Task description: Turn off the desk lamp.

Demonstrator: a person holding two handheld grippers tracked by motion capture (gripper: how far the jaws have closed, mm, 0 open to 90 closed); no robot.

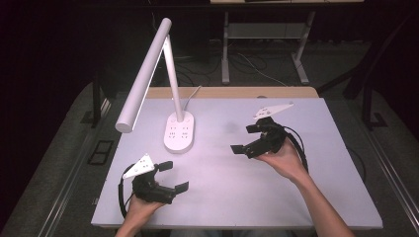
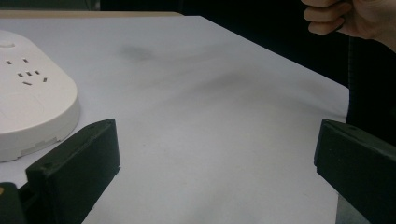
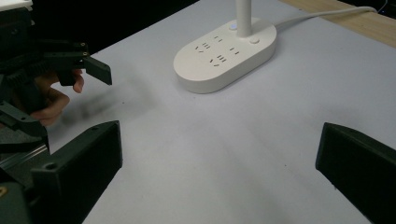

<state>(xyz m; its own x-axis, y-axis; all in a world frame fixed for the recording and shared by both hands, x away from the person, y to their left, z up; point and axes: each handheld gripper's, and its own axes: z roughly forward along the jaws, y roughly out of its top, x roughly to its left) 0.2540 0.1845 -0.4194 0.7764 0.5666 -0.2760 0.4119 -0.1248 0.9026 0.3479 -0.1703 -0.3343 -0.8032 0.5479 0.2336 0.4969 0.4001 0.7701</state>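
Your left gripper (image 1: pixel 174 176) sits low near the front edge of the table (image 1: pixel 237 197), jaws spread wide with nothing between them. Your right gripper (image 1: pixel 245 138) hovers right of centre, jaws likewise wide and empty (the grey plate rides on top of it). Both point toward the white desk lamp (image 1: pixel 148 74), whose oval base (image 1: pixel 179 132) with its sockets stands on the table's left-centre, apart from either gripper. In the left gripper view the base (image 2: pixel 32 107) lies just beyond the left jaw; in the right gripper view it (image 3: pixel 224 53) sits well ahead, its cord (image 3: pixel 322 16) trailing off toward the table's far edge.
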